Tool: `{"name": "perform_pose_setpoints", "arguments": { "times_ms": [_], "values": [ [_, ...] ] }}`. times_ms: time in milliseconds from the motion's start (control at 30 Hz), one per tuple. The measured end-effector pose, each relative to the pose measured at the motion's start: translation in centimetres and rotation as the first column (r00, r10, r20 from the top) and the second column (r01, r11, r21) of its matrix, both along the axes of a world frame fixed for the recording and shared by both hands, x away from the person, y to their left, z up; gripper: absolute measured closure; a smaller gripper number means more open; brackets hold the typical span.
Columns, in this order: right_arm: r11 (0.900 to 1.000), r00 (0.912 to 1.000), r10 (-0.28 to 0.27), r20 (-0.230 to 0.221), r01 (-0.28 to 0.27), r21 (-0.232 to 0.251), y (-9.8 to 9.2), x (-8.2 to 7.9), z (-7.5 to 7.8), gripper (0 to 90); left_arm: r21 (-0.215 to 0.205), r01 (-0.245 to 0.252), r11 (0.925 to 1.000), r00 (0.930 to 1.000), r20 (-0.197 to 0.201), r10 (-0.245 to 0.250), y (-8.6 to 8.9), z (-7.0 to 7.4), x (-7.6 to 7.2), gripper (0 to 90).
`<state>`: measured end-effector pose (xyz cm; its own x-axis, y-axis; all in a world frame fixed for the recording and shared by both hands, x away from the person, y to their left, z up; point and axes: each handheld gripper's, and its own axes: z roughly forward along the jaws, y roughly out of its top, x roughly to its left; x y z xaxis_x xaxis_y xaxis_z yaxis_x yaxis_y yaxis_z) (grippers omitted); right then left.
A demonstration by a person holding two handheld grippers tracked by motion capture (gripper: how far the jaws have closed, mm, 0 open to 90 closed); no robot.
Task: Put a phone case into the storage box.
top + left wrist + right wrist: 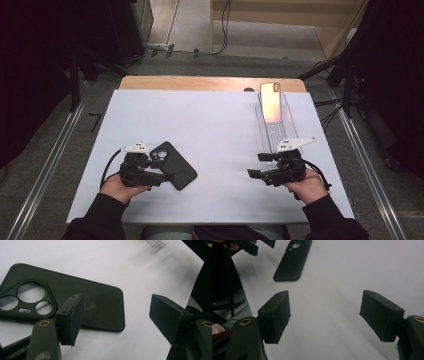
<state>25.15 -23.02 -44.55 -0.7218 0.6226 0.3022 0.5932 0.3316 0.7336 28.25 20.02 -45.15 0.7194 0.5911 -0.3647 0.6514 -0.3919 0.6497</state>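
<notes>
Nothing is held yet. Case (173,165) lies flat on the white surface (215,135), just by the left gripper (167,177). Phone (270,102) leans in its clear stand (292,131). Right gripper (257,165) is near. Both sets of fingers are open and empty.

the case (100,305) is dark, matt and rubbery-looking, its back smooth with a faint dusty smudge. the tabletop (200,125) carries a smooth white sheet with a dull, paper-like finish; bare pale wood (200,83) shows along its far edge. the phone (270,102) has a glossy back that throws a warm pink-orange sheen. it lies in a tray (292,127) of clear, shiny plastic. the left hand-held gripper (117,315) and right hand-held gripper (324,315) are matt black plastic, with brass-coloured metal inserts and worn, slightly rough pads (76,320). the sleeves (95,220) are dark cloth.
</notes>
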Motion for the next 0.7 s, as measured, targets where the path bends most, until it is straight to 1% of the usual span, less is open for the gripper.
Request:
{"name": "perform_pose_setpoints", "arguments": {
  "times_ms": [133, 233, 300, 367, 500, 600, 700],
  "values": [
    [1.0, 0.9998, 0.006, -0.019, -0.006, -0.011, -0.4, -0.4, -0.6, 22.3, -0.004, 0.004, 1.0, 1.0, -0.002, -0.004, 0.0, 0.0, -0.1, 27.9],
    [1.0, 0.9999, -0.005, -0.014, 0.005, -0.016, -0.8, -0.7, -1.1, 22.3, -0.003, 0.014, 0.9999, 0.9999, -0.001, -0.014, 0.0, 0.0, -0.4, 27.8],
    [1.0, 1.0, -0.003, -0.009, 0.003, 0.005, -1.1, -0.9, -1.4, 22.3, -0.005, 0.016, 0.9999, 0.9999, -0.002, -0.016, 0.1, 0.0, -0.5, 27.8],
    [1.0, 0.9999, -0.011, 0.002, 0.011, 0.002, -1.4, -1.1, -1.6, 22.3, -0.011, 0.017, 0.9998, 0.9999, -0.003, -0.017, 0.2, 0.0, -0.6, 27.9],
    [1.0, 0.9998, -0.018, -0.012, 0.018, 0.0, -1.9, -1.2, -1.9, 22.3, -0.012, 0.019, 0.9998, 0.9998, -0.004, -0.019, 0.5, -0.1, -0.8, 27.9],
    [1.0, 0.9998, -0.019, -0.011, 0.019, -0.006, -2.2, -1.3, -2.3, 22.3, -0.008, 0.021, 0.9997, 0.9998, -0.004, -0.021, 0.5, -0.1, -0.9, 27.9],
    [1.0, 0.9995, -0.017, -0.027, 0.017, 0.007, -2.5, -1.2, -2.6, 22.3, -0.01, 0.023, 0.9997, 0.9997, -0.003, -0.023, 0.5, -0.1, -0.9, 27.9]
  ]
}}
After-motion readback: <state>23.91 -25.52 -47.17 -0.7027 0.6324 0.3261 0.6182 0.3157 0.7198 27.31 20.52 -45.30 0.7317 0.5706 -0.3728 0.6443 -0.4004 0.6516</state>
